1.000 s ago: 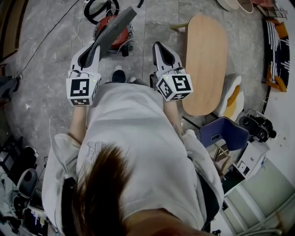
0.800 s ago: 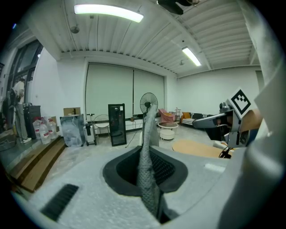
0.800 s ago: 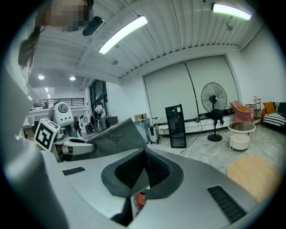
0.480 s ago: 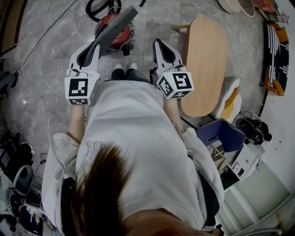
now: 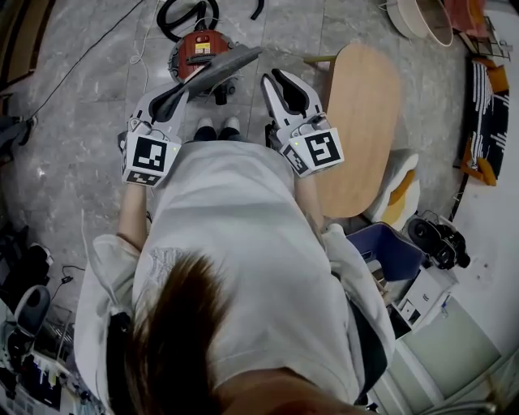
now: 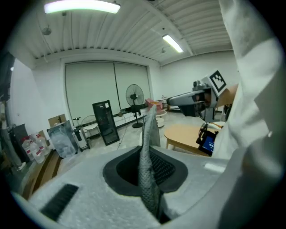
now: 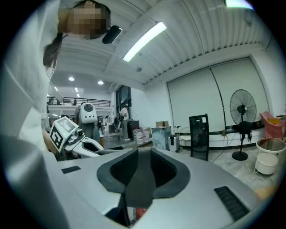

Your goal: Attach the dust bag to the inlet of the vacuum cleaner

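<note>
I see the red vacuum cleaner (image 5: pixel 197 50) on the floor ahead of the person's feet. My left gripper (image 5: pixel 180 96) is shut on the grey dust bag (image 5: pixel 219 69), whose free end slants right toward my right gripper (image 5: pixel 280 81). In the left gripper view the bag (image 6: pixel 149 129) stands edge-on, pinched between the jaws of the left gripper (image 6: pixel 146 157). The right gripper's (image 7: pixel 138 154) jaws are opening. A dark grey strip shows in their gap, and a bit of the red vacuum cleaner (image 7: pixel 139 213) below. I cannot tell whether the pads touch the strip.
An oval wooden table (image 5: pixel 361 113) stands just right of the right gripper, with a blue chair (image 5: pixel 381 243) behind it. The vacuum's black hose (image 5: pixel 182 12) loops at the top. Basins (image 5: pixel 426 20) sit top right. A standing fan (image 7: pixel 243 120) and black panel (image 6: pixel 105 123) stand farther off.
The left gripper has rolled, and the bag's free end now leans right, close to the right gripper's tips. The right gripper has shifted slightly left.
</note>
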`<state>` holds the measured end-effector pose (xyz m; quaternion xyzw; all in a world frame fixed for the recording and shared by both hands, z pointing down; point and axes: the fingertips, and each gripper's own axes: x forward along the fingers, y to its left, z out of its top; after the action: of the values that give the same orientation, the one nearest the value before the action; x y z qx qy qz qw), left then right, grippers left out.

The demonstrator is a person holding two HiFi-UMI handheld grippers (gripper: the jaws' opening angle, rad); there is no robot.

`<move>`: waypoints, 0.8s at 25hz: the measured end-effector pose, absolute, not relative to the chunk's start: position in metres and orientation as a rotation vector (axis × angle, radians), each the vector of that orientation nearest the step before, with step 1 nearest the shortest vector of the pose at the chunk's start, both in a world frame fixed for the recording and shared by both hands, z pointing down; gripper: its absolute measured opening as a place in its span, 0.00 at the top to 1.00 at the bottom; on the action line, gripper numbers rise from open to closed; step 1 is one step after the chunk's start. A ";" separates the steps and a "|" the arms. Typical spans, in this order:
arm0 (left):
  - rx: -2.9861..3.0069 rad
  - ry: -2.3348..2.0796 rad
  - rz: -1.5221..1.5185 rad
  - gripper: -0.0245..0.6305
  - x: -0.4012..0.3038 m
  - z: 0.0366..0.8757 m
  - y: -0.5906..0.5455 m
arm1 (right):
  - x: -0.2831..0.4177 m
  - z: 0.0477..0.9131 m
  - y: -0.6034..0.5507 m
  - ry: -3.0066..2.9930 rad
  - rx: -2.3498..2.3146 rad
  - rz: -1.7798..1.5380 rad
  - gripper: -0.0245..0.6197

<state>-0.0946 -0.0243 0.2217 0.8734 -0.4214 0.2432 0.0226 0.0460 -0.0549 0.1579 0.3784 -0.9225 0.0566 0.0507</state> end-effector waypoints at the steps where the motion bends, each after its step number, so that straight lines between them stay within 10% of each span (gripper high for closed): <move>1: 2.715 -1.254 0.794 0.91 -0.089 0.229 -0.023 | 0.045 0.160 -0.055 -2.807 1.099 0.159 0.80; 10: 2.802 -0.828 1.151 0.90 -0.044 0.268 -0.014 | 0.020 0.210 -0.039 -2.615 0.630 0.053 0.61; 20: 2.825 -0.541 1.358 0.90 -0.024 0.309 0.003 | 0.018 0.307 -0.007 -2.185 0.119 -0.148 0.79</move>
<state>-0.0245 0.0034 0.3092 0.8881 -0.1699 0.4268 -0.0194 0.0177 -0.0072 0.3070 0.0482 -0.8864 -0.0601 0.4564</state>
